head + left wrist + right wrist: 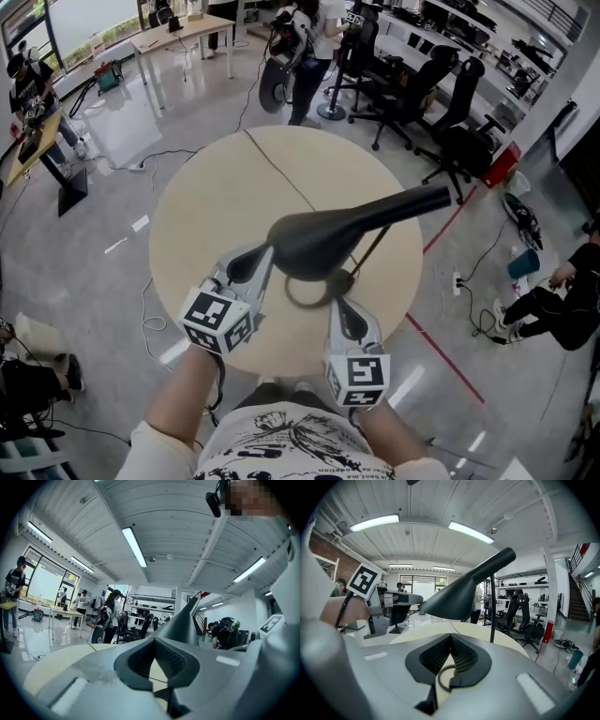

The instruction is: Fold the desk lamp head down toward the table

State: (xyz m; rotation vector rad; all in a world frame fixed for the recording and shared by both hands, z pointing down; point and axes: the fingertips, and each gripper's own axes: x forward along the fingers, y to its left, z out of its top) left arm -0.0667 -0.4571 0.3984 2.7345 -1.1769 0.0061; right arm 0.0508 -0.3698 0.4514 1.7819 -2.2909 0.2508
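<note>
A black desk lamp stands on the round beige table (216,206). Its cone-shaped head (319,239) lies nearly level above its ring base (298,298), and a thin stem (370,248) slants down to the ring. My left gripper (261,258) is shut on the wide rim of the head. In the left gripper view the head (185,618) rises just beyond the closed tips (154,641). My right gripper (336,295) is shut at the right side of the ring. The ring (440,679) shows in the gap under its pads (451,637). The right gripper view also shows the head (450,597) and the left gripper (398,598).
Black office chairs (422,84) and a standing person (309,47) are beyond the table. Another person (562,300) sits on the floor at the right. Cables run over the floor at the left (141,169). Desks line the left wall (178,33).
</note>
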